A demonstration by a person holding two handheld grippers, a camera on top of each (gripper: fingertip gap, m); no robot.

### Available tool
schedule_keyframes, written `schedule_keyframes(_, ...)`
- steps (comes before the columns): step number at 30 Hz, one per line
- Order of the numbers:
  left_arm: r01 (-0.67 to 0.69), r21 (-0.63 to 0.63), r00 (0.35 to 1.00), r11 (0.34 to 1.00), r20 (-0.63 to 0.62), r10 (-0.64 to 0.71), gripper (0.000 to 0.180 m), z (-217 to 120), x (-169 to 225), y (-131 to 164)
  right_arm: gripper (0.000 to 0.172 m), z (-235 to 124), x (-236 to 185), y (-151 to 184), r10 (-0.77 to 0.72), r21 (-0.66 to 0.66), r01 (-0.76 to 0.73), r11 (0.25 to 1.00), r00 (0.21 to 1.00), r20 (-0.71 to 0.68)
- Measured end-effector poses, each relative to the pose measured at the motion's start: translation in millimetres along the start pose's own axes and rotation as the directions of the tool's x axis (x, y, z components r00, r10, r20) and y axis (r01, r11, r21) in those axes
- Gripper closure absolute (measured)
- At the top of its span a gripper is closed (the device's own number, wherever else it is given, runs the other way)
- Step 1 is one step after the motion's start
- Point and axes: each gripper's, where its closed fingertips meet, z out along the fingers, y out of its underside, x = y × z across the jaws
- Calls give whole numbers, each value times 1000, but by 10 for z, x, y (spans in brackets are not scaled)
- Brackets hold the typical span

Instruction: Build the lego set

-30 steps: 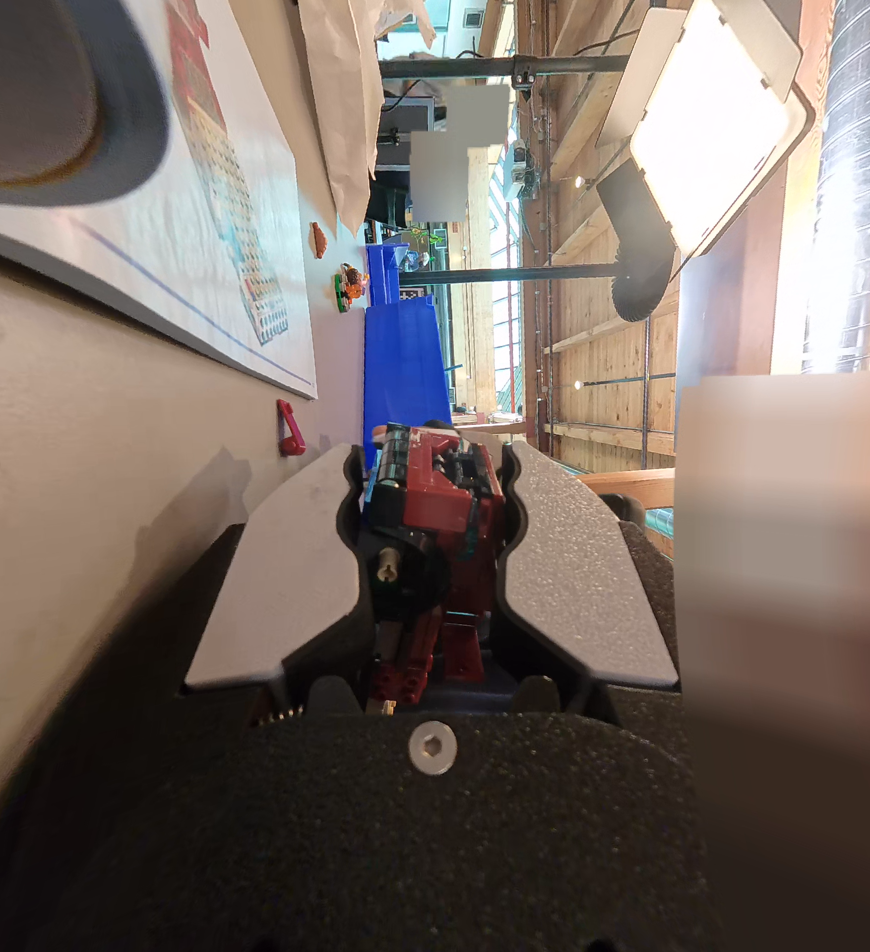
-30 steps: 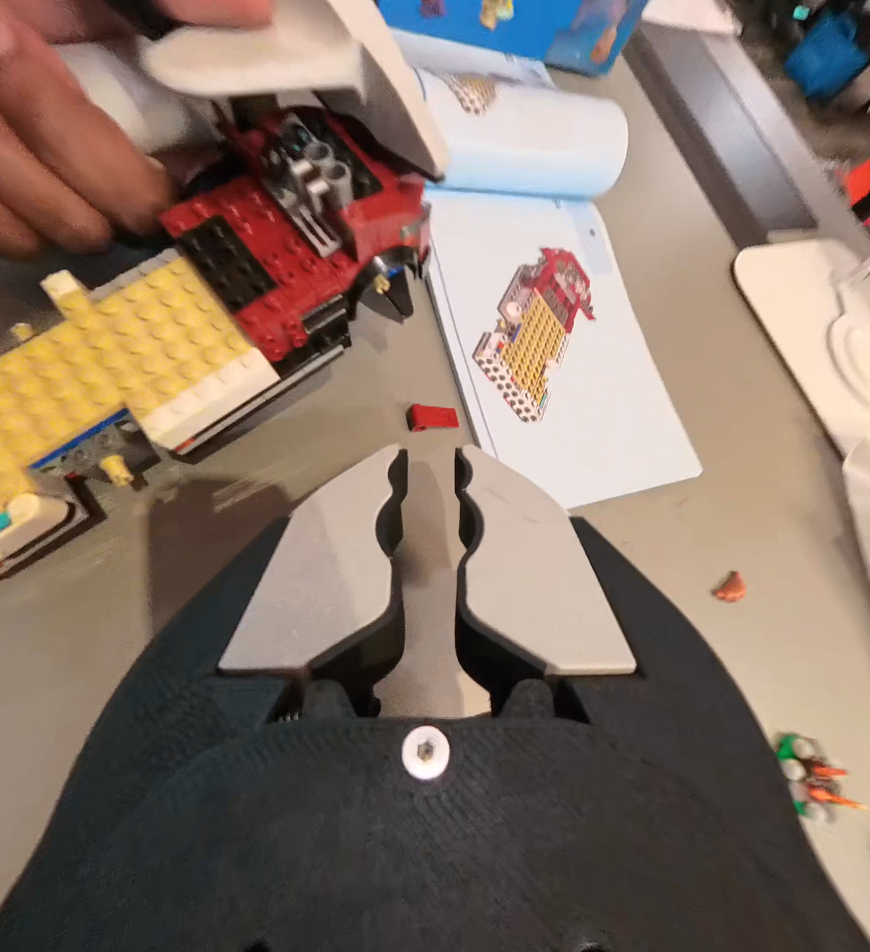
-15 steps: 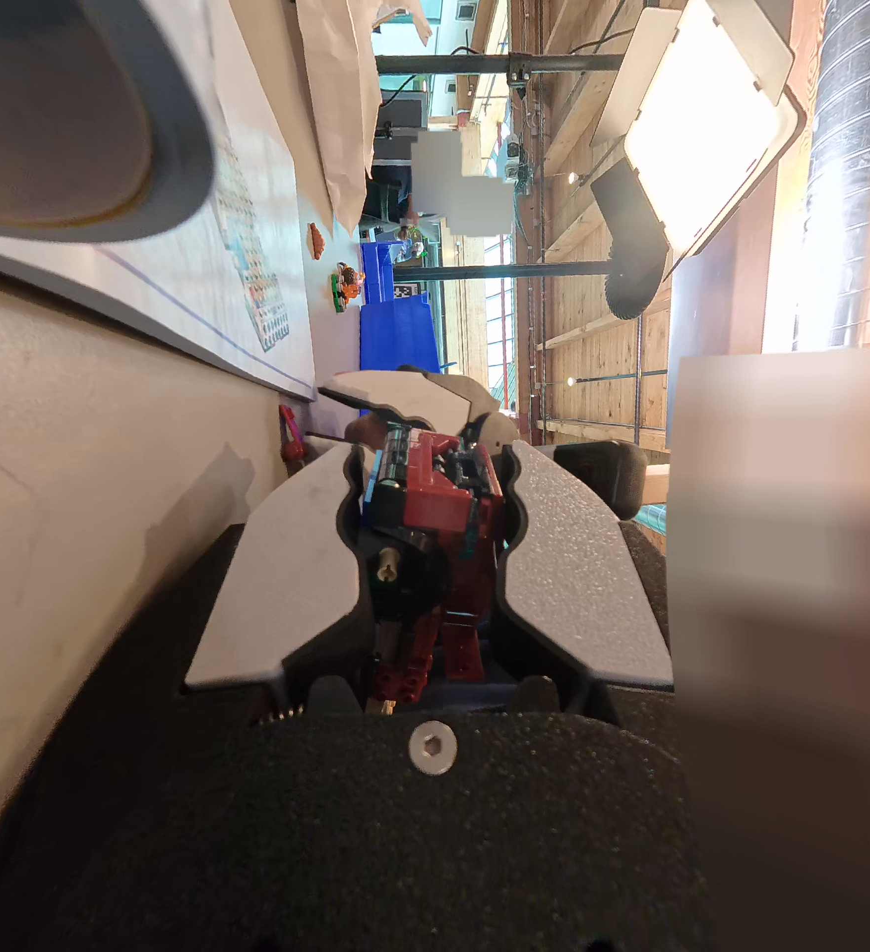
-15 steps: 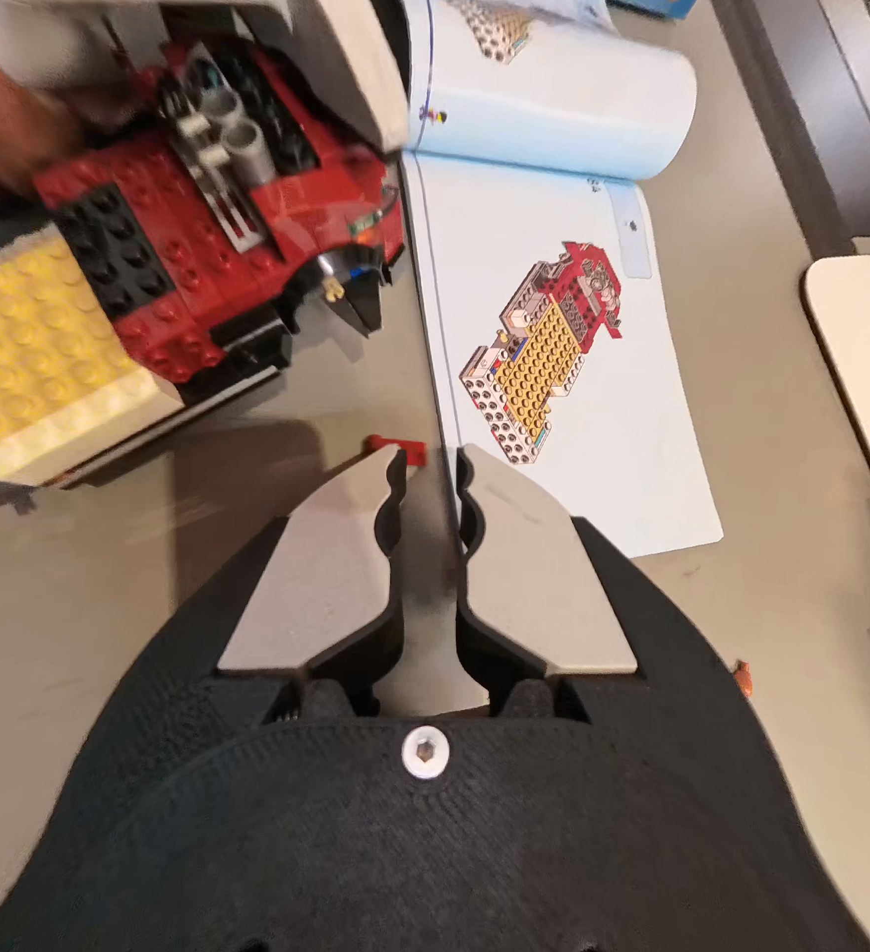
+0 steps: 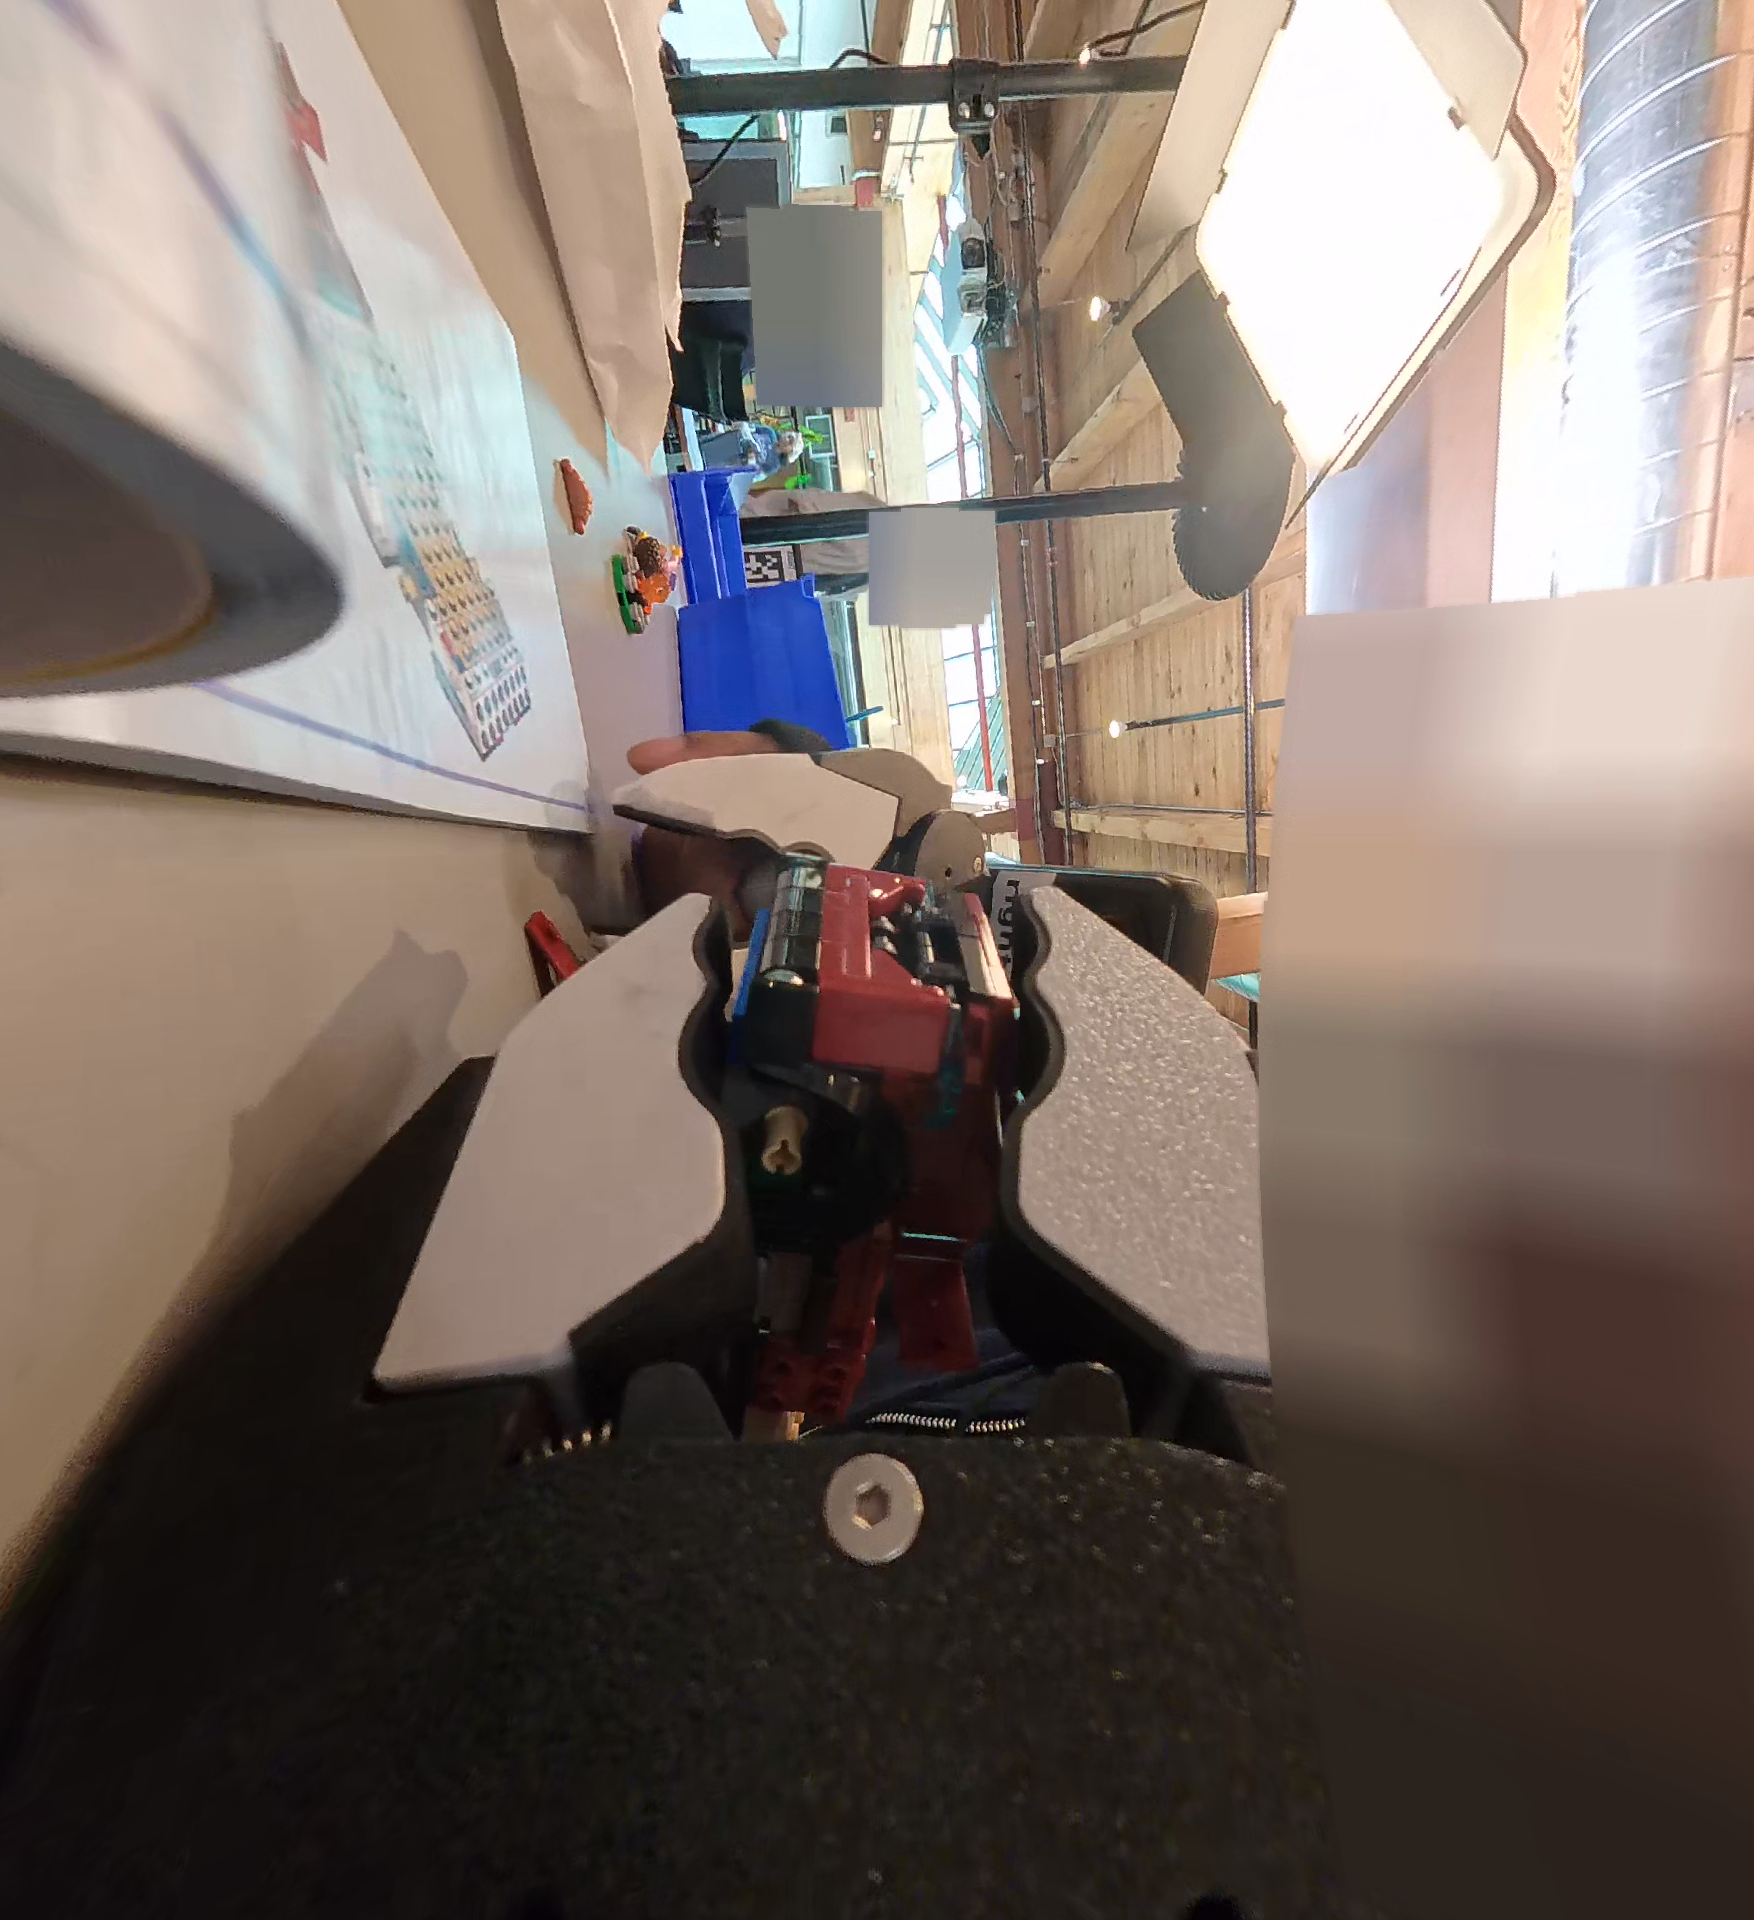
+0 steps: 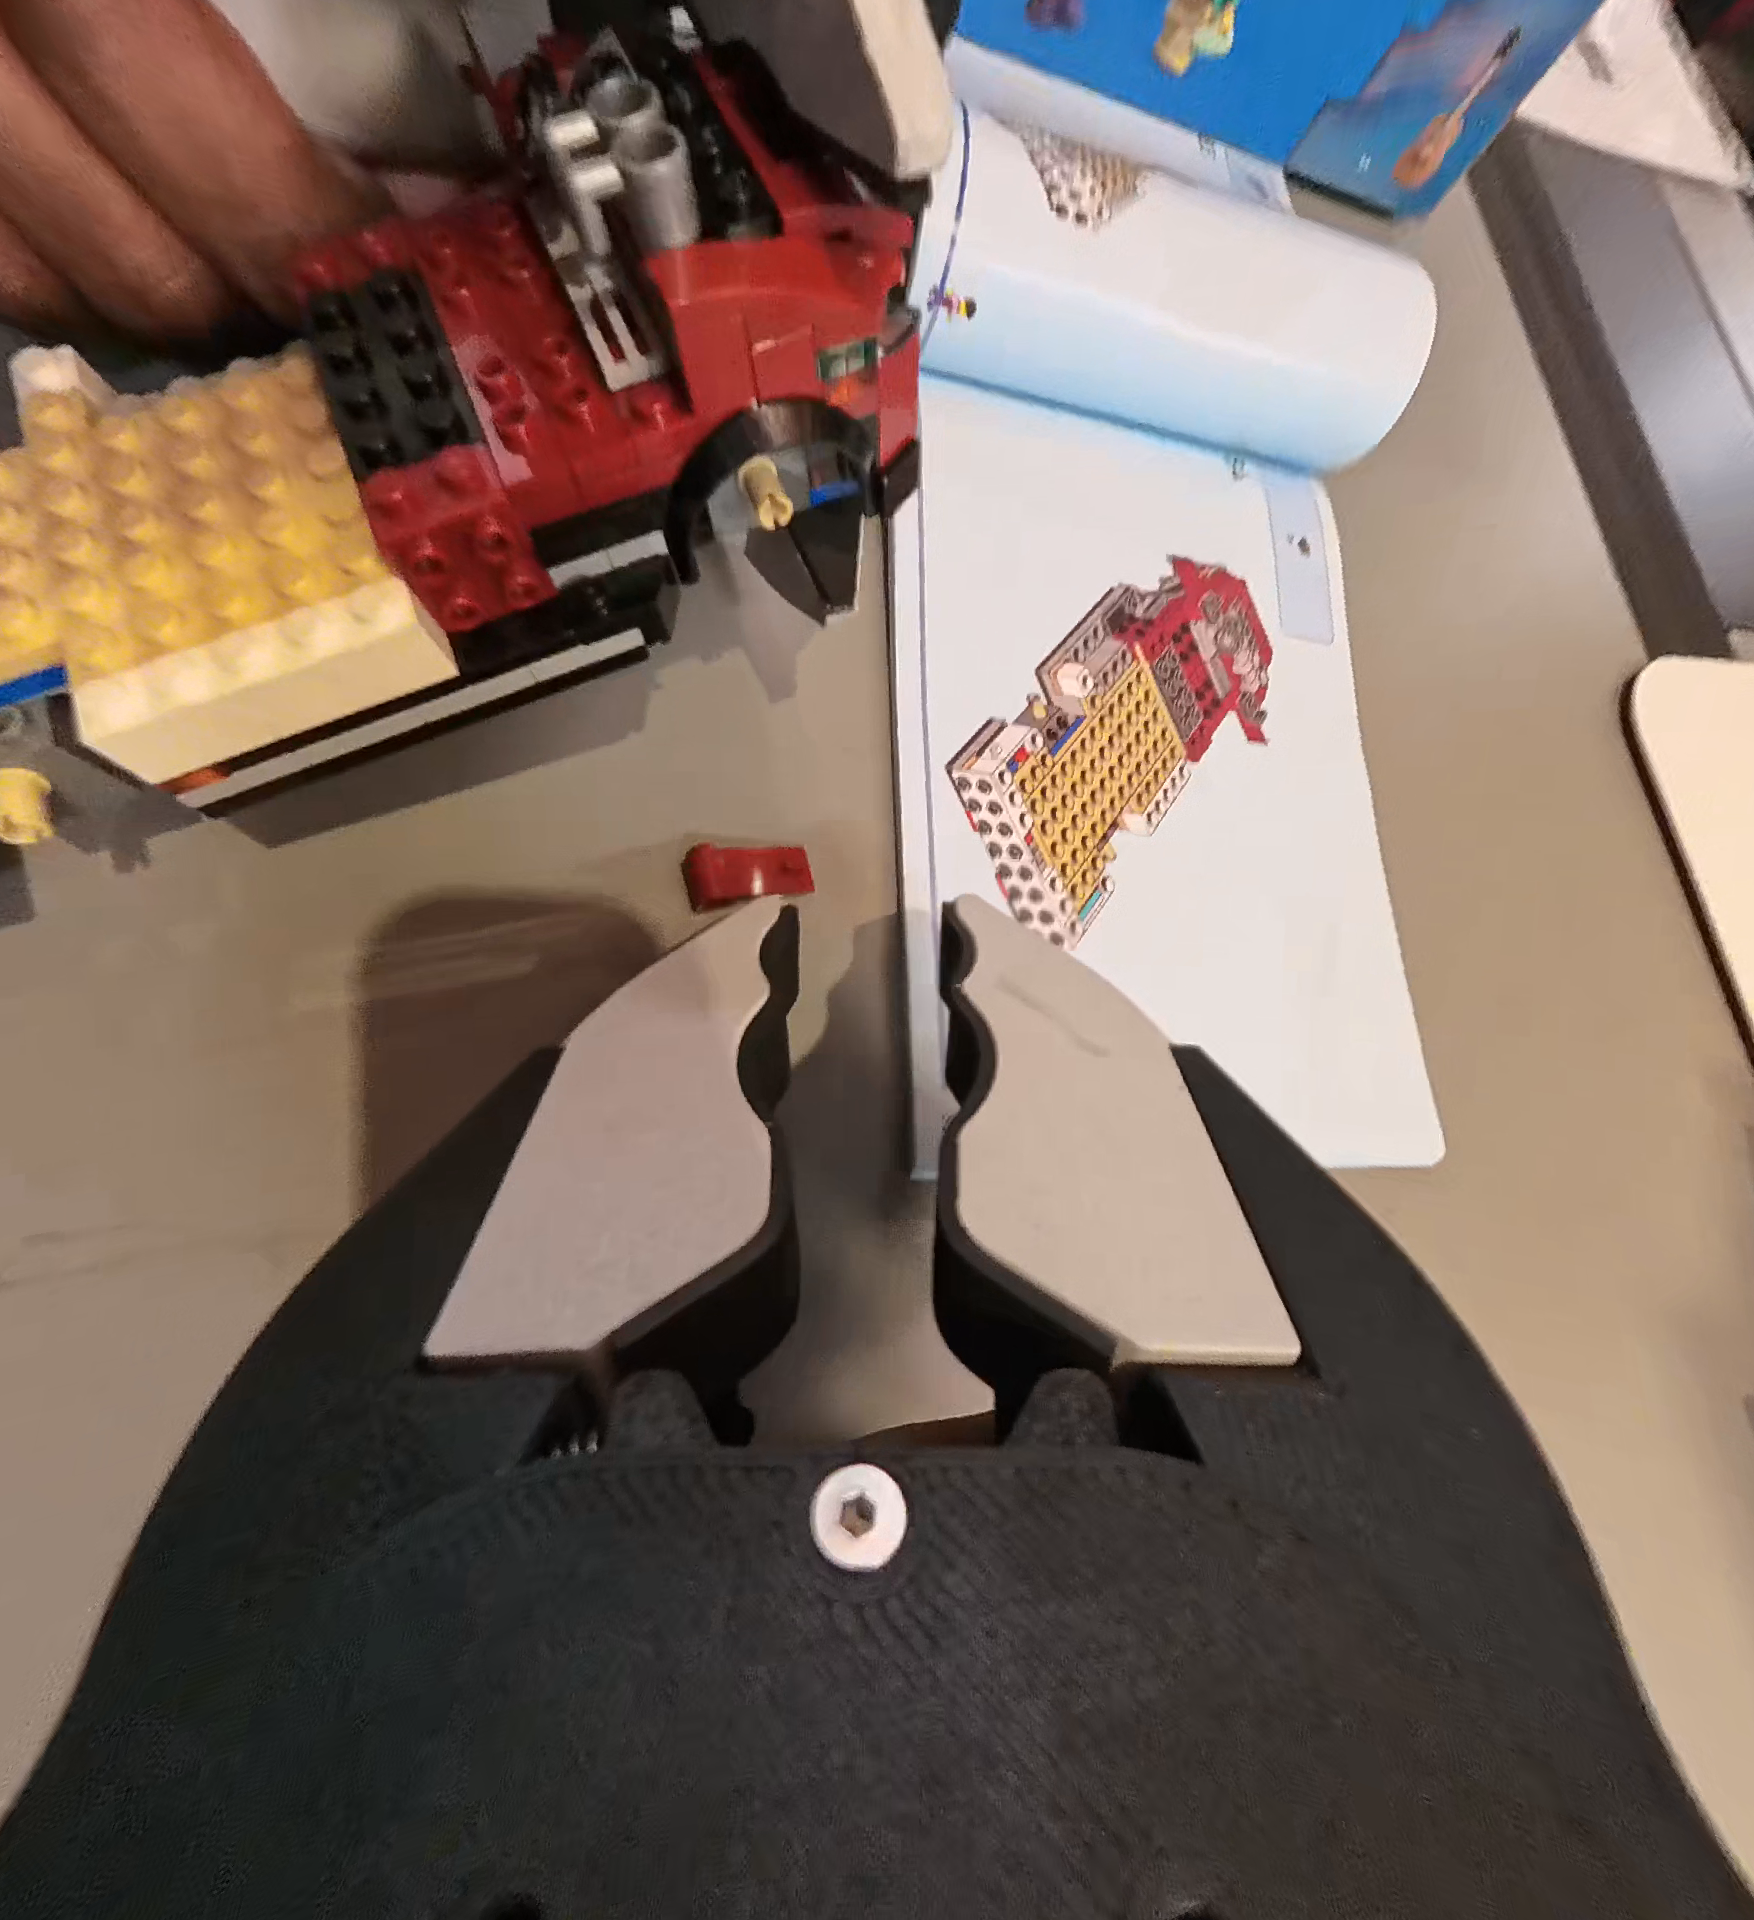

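Left wrist view: the left gripper [image 5: 868, 987] clamps the red-and-black front of a brick-built vehicle [image 5: 873, 1023] at frame center, both pads pressed to its sides; a firm, steady hold looks wise.

Right wrist view: the right gripper [image 6: 865, 930] hangs spread and empty at lower center, just below a small red piece [image 6: 746, 873] lying loose on the grey table [image 6: 229, 1039]. The vehicle, with its yellow studded deck, fills the upper left beside an open instruction booklet [image 6: 1216, 883]. Square both fingertips around any small part before closing.
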Motion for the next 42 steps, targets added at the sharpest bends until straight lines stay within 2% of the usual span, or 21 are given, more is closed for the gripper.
schedule_keyframes(4,-30,-49,999,998,-21,29,128,36,44,56,146,27,10,-152,-41,79,41,996,999,7)
schedule_keyframes(10,-63,-111,997,992,-61,56,129,74,97,84,141,116,-30,-98,-111,35,109,993,992,57)
schedule_keyframes(15,-79,-112,996,991,-52,73,129,89,131,44,143,29,42,-17,-107,27,107,994,994,-5)
schedule_keyframes(19,-88,-124,996,988,-19,87,129,155,136,-22,145,-48,8,39,-119,32,119,992,993,8)
schedule_keyframes(26,-196,-236,979,952,5,203,128,296,400,-156,138,-24,1,42,-87,26,86,996,994,62)
schedule_keyframes(32,-87,-192,995,977,24,94,128,159,166,-96,137,1,-50,43,-70,17,69,997,988,136)
schedule_keyframes(36,-86,-169,996,982,19,91,128,122,124,-100,133,25,-76,24,-79,21,77,997,981,177)
schedule_keyframes(42,-120,-206,992,971,-50,112,128,141,206,-36,127,28,-78,-14,-111,49,104,993,977,181)
